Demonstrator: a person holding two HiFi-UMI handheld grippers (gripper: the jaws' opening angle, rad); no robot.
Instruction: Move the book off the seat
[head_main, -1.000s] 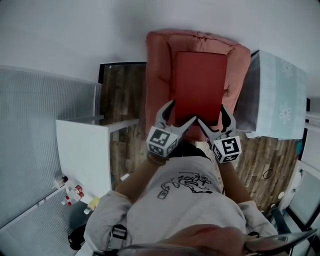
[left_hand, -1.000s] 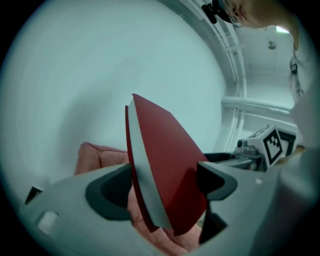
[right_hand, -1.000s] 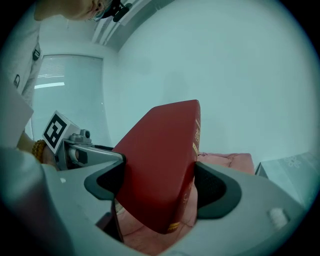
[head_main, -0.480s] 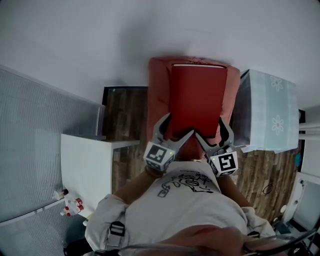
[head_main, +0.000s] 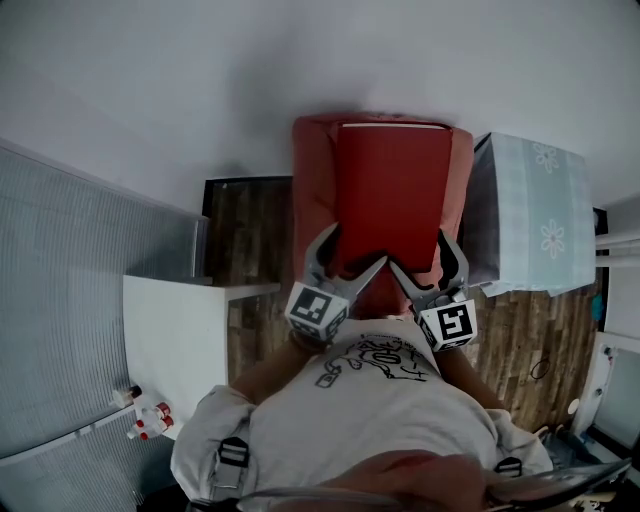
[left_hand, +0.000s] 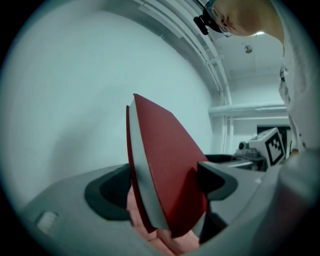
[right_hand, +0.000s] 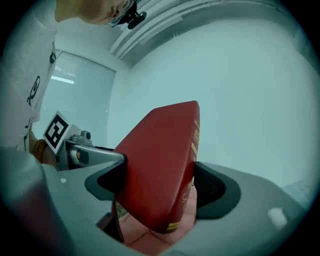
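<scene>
- Far left: grey ribbed panel (head_main: 70, 260) fills the left edge of the head view.
- Just right of it: white table (head_main: 175, 335). Small red-capped bottles (head_main: 148, 422) stand at its near left corner.
- Dark wooden floor (head_main: 250, 215) shows between the table and the seat.
- Left gripper (head_main: 352, 250): jaws closed on the near left corner of the book, one jaw on each cover. In the left gripper view the grey-white page edge faces the camera, and both pads press the covers.
- Book (head_main: 390, 195): red hardcover, held by both grippers at its near edge. It lies over the middle of the seat in the head view. In both gripper views it stands up against the pale wall, with pink cushion showing just under its near edge. I cannot tell whether that edge touches the cushion.
- Seat (head_main: 312, 170): pink-red and padded, set against the far wall. Its cushion shows as a rim on the left, right and near sides of the book.
- Right gripper (head_main: 420, 252): jaws clamped on the near right corner of the book. The right gripper view shows the spine with gold lettering toward the right-hand pad.
- Person's white printed shirt (head_main: 370, 420) fills the near centre, behind both marker cubes.
- Right: pale blue flower-print cloth (head_main: 535, 215) over a surface just beside the seat.
</scene>
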